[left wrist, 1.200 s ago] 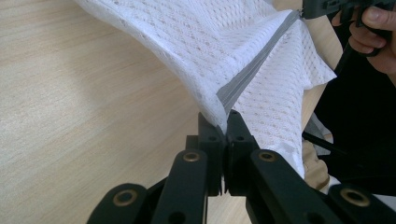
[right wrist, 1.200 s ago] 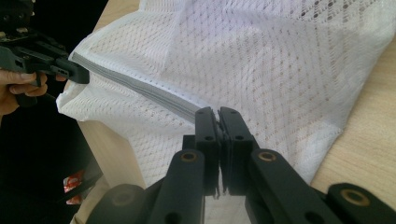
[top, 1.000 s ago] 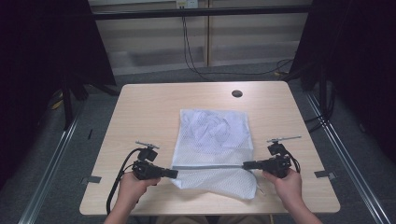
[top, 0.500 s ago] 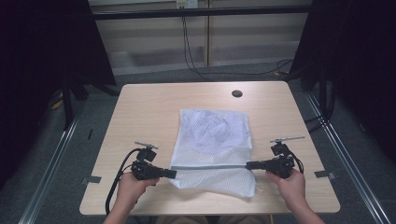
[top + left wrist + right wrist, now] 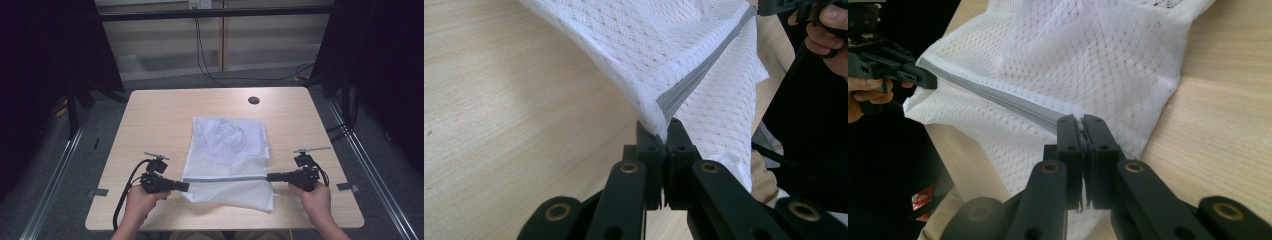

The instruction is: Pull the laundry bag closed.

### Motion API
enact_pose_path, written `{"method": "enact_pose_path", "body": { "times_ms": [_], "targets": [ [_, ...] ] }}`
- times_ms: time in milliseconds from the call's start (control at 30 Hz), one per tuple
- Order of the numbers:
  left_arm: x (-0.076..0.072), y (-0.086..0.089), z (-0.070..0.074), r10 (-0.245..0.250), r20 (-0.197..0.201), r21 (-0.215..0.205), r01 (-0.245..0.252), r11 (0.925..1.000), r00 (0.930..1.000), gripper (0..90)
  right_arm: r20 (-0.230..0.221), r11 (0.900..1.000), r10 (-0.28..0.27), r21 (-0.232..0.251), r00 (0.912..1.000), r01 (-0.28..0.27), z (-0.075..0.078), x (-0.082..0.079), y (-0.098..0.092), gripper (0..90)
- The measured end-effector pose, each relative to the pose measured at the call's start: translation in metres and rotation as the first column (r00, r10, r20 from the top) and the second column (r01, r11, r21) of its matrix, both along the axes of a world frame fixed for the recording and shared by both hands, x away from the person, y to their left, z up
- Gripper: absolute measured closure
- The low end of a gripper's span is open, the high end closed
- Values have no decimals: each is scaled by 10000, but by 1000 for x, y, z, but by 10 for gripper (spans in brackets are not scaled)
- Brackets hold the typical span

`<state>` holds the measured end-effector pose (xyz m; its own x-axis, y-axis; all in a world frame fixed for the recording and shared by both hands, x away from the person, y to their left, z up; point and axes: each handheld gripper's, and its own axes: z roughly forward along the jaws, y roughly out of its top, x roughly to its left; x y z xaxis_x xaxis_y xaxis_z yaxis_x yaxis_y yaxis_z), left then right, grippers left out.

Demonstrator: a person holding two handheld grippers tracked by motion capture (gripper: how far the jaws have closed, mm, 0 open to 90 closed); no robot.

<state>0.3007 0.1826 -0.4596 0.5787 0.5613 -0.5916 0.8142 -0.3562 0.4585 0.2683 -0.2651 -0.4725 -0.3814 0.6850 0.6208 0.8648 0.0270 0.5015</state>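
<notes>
Near the counter's (image 5: 150,115) front edge, both sets of jaws were clamped on opposite ends of the white mesh laundry bag's (image 5: 227,145) grey zipper band (image 5: 225,178). Even tension would keep it straight.

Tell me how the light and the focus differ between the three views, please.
High view: dim, surroundings almost black, only the table lit, slightly soft. Left gripper view: bright, mesh bag sharp, the left gripper blurred lower down. Right gripper view: bright, the bag's weave clear, the right gripper soft near the bottom, dark at left.
</notes>
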Motion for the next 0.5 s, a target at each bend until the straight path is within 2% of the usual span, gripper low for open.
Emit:
{"method": "enact_pose_path", "body": {
  "times_ms": [267,500],
  "targets": [
    [-1,1,-1,-61,-13,14,61,10000,10000,882,4,9999,-143,-44,9999,143,1,-2,-8,869],
    [-2,1,-1,-164,-39,163,165,9997,9999,883,-17,9996,-82,-272,10000,81,0,-1,-6,869]
  ]
}}
